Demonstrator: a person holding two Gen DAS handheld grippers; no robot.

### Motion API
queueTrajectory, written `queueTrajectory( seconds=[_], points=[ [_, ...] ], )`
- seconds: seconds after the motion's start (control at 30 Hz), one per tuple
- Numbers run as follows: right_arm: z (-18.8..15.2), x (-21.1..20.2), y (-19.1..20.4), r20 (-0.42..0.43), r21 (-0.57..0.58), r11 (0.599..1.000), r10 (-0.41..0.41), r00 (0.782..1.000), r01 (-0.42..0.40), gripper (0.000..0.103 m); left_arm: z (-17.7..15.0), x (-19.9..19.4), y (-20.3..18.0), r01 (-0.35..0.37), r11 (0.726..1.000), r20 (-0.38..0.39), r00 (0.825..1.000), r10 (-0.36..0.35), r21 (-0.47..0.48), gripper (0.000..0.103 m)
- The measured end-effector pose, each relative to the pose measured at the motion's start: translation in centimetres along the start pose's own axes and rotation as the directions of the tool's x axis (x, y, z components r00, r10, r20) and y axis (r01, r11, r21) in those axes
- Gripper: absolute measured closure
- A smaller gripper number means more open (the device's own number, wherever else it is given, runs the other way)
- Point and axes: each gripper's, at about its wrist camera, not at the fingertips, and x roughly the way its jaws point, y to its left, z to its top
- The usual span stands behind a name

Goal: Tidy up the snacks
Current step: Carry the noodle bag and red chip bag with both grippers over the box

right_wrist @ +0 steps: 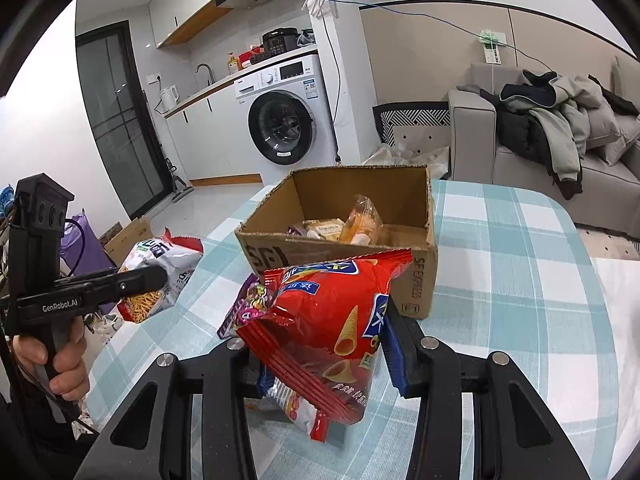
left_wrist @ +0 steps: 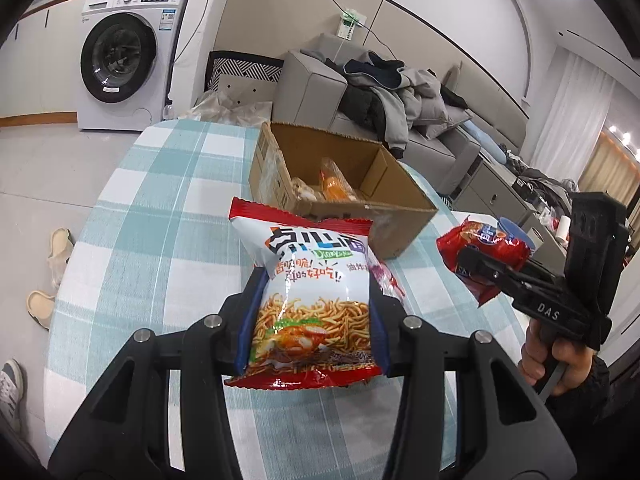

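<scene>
My left gripper [left_wrist: 316,284] is shut on a white and red noodle snack bag [left_wrist: 312,304], held upright above the checked tablecloth [left_wrist: 160,200]. In the right wrist view my right gripper [right_wrist: 326,340] is shut on a red cone snack bag [right_wrist: 336,312]. A purple packet [right_wrist: 244,308] and a white and red packet [right_wrist: 296,404] lie on the cloth under that bag. An open cardboard box [left_wrist: 272,168] [right_wrist: 280,256] stands just beyond both bags and holds several snack packets [right_wrist: 352,224]. Each view shows the other gripper [left_wrist: 480,268] [right_wrist: 152,280] off to one side with its bag [left_wrist: 484,248] [right_wrist: 160,268].
The table [right_wrist: 500,280] ends in a rounded edge on the left of the left wrist view. Slippers [left_wrist: 56,256] lie on the floor there. Behind the box are a grey sofa piled with clothes [left_wrist: 392,96] and a washing machine [left_wrist: 120,56].
</scene>
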Motion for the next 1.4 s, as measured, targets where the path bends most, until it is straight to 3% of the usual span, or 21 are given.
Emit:
queueTrajectory(
  seconds=[0.43, 1.4],
  points=[
    [2.2, 0.4, -1.5, 0.022, 0.019, 1.000, -0.025, 0.999, 0.025, 0.059, 4.7, 3.2, -1.0, 0.037, 0.999, 0.020, 0.999, -0.037, 0.012, 0.061],
    [6.3, 4.0, -2.6, 0.098, 0.010, 1.000, -0.030, 0.995, 0.029, 0.059, 10.0, 7.4, -2.6, -0.044, 0.995, 0.082, 0.996, 0.036, 0.093, 0.060]
  ],
)
